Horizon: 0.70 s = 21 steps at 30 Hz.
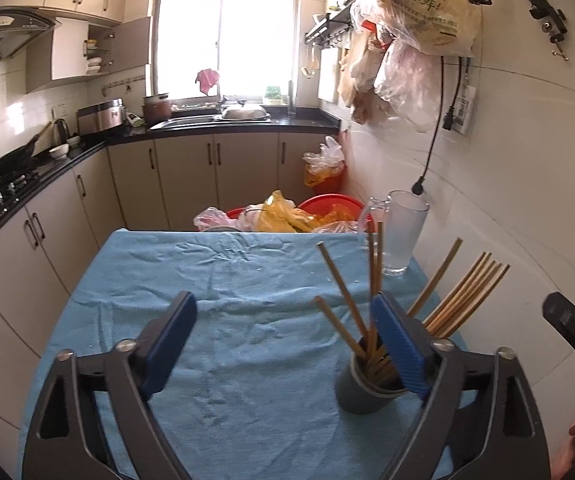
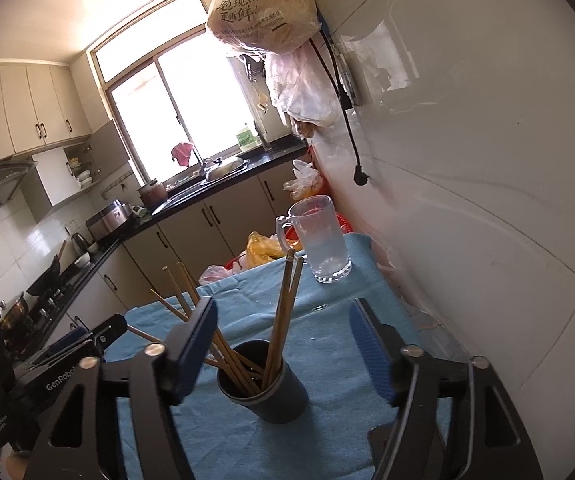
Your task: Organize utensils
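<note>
A dark grey cup point(image 1: 361, 390) full of wooden chopsticks point(image 1: 463, 296) stands on the blue cloth. In the left wrist view it sits at the right, partly behind my right finger. My left gripper point(image 1: 283, 344) is open and empty, to the left of the cup. In the right wrist view the cup point(image 2: 275, 394) stands just ahead between the fingers, with chopsticks point(image 2: 285, 312) leaning out of it. My right gripper point(image 2: 283, 354) is open and empty, set either side of the cup without touching it.
A clear glass mug point(image 1: 401, 232) stands at the table's far right corner by the tiled wall; it also shows in the right wrist view point(image 2: 321, 238). Red basins with plastic bags point(image 1: 287, 216) sit beyond the table's far edge. Counters line the left and back.
</note>
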Tool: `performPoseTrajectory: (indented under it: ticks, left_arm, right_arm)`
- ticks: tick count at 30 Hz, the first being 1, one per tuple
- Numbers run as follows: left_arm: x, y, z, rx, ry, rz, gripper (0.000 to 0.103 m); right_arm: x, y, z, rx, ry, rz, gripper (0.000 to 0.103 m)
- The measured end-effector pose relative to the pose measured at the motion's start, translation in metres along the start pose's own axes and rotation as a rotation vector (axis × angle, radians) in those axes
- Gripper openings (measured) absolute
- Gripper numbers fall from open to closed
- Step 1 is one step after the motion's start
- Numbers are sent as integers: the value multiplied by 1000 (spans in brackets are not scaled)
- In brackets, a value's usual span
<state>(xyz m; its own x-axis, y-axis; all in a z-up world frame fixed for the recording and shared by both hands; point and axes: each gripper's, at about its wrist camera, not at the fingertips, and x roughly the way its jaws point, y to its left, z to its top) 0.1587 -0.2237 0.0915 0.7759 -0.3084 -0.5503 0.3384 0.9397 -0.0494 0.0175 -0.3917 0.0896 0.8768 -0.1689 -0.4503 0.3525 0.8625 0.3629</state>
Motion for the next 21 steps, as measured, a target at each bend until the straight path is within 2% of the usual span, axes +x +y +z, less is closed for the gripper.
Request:
performPoseTrajectory:
  ticks: [6, 10, 12, 17, 21]
  left_arm:
    - [-2, 10, -15, 12, 23, 79, 95]
    - [-11, 19, -34, 31, 27, 133, 96]
    - [-18, 25, -47, 45, 34, 172, 99]
    - [-32, 34, -69, 95, 45, 249, 99]
    - [-50, 42, -85, 120, 45, 277, 99]
  right_arm:
    - [-5, 6, -12, -45, 1, -95, 88]
    - [-9, 13, -28, -90, 15, -158, 88]
    - [-14, 15, -35, -108, 12, -172, 89]
    - [-28, 21, -53, -140, 13, -204, 89]
    - [-41, 25, -65, -155, 15, -221, 89]
